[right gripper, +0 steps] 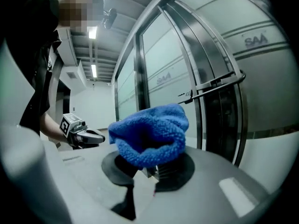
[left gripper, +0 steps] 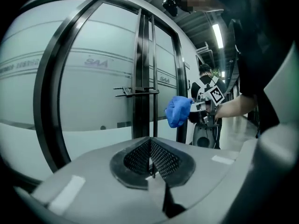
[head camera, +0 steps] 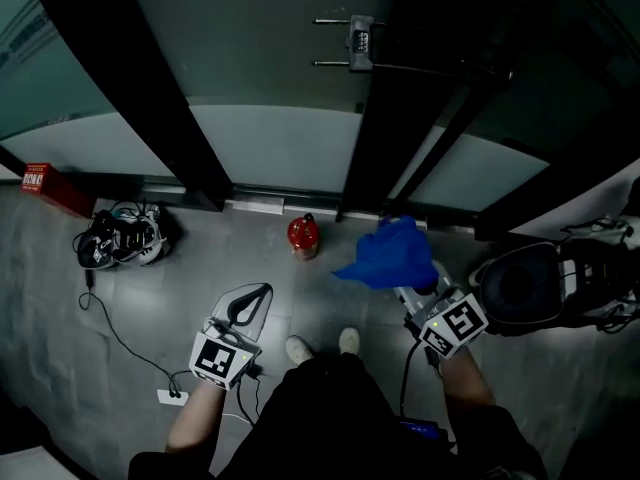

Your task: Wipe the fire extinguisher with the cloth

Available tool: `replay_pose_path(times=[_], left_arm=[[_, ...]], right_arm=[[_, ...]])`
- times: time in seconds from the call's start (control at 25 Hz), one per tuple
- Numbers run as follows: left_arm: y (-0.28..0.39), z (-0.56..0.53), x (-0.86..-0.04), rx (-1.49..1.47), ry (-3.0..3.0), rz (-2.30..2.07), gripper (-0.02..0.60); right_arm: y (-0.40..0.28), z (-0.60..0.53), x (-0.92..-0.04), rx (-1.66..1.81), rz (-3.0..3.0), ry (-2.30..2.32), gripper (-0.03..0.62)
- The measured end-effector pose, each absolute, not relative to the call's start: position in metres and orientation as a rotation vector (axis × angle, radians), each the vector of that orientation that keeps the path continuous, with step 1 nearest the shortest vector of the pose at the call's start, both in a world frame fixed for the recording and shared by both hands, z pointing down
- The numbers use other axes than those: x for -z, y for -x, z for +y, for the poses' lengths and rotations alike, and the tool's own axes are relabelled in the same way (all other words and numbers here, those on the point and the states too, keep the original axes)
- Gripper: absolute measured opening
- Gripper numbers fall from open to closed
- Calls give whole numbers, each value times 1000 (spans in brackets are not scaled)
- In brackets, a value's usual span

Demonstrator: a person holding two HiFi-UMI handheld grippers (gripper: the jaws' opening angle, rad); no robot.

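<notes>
Closest to me: my white shoe toes on the grey floor, dark trousers just under them in the head view

My left claw is low on the left, pointing forward over the floor. In the left gripper view the left claw has its jaws pressed together, black mesh pads meeting, nothing between them

My right claw is on the right, clamped on a bright blue terry cloth. The cloth bunches up over the jaw tips and hides them from the head camera. In the right gripper view the cloth folds into a loose pouch above the jaws, its lower edge pinched between them. The left gripper view shows the cloth hanging off the right claw, in front of the door frame

Small red fire extinguisher stands upright on the floor ahead of my shoes, between the lines of the two claws, just before the metal door threshold. The cloth is to its right and apart from it, neither claw touches it

Left side of floor: thin black cable running to a small white plug block, beyond it a tangle of black and white gear, then a red box at the wall. Right side: round black device

Farthest: frosted glass doors with dark metal frames, horizontal bar handle on them
</notes>
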State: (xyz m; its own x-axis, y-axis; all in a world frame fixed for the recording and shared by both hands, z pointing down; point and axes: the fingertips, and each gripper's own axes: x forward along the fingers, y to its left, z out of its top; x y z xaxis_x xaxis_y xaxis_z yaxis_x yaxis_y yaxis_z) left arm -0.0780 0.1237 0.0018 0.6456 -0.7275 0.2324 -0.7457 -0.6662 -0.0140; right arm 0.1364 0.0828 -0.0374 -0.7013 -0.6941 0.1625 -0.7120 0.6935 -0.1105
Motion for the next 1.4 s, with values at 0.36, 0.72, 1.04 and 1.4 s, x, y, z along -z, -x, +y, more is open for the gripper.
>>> replay_pose_path(times=[0.36,0.72,1.04,1.4], left_arm=[[53,182,43,-127,-2682,-1473,8],[27,216,58,-94,-2712,-1460,8],[27,208,55,-60,-2728,-1369,8],[43,189,67,-61,-2787,-1295,6]], right_arm=[[-177,160,70,-298,-2867,-1209,58],[-195,206,72,-281,-2896,-1209,58],[-194,222,85,-251,-2869,-1336,58],[-163,217,78,-255,-2841,-1390,51]])
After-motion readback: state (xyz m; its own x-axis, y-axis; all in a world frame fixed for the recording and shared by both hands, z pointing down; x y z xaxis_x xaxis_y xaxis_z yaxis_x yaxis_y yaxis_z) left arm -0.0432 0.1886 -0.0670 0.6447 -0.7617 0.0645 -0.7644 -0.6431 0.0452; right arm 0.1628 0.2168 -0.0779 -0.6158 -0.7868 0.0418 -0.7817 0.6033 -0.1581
